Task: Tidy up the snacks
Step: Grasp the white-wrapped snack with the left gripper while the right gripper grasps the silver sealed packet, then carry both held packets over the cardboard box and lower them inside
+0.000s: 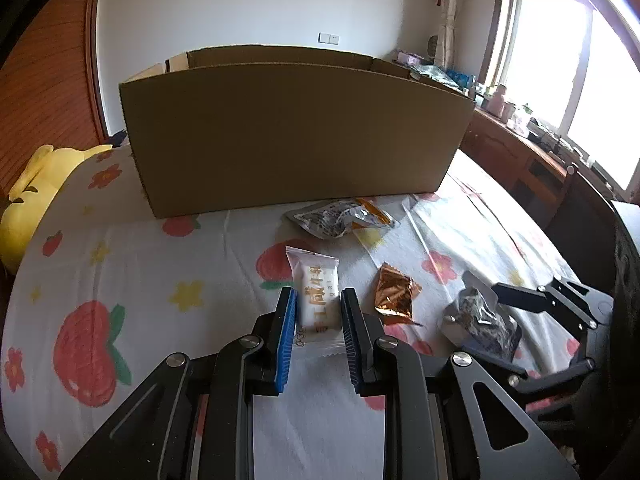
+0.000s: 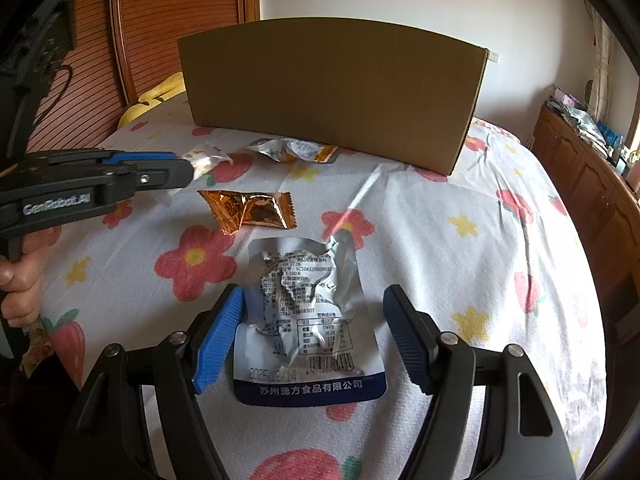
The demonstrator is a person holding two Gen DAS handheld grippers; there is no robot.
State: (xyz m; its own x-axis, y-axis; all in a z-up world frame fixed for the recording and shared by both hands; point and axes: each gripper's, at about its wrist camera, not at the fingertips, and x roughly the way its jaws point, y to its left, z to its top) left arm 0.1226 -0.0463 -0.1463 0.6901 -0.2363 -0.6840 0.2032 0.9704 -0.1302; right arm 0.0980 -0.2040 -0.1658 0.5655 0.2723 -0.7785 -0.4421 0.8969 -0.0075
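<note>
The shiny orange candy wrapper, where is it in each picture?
Left wrist view: the orange wrapper lies right of centre, just right of the white packet between the left gripper's fingers.
Right wrist view: the orange wrapper lies left of centre, above the silver pouch.
Shared landmark: the cardboard box behind it.

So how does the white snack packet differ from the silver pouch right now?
The white snack packet is clamped in the left tongs; the silver pouch lies on the bedsheet between the open right tongs. The packet looks smooth, the pouch crinkled with a dark blue bottom band. Both sit before the cardboard box.
</note>
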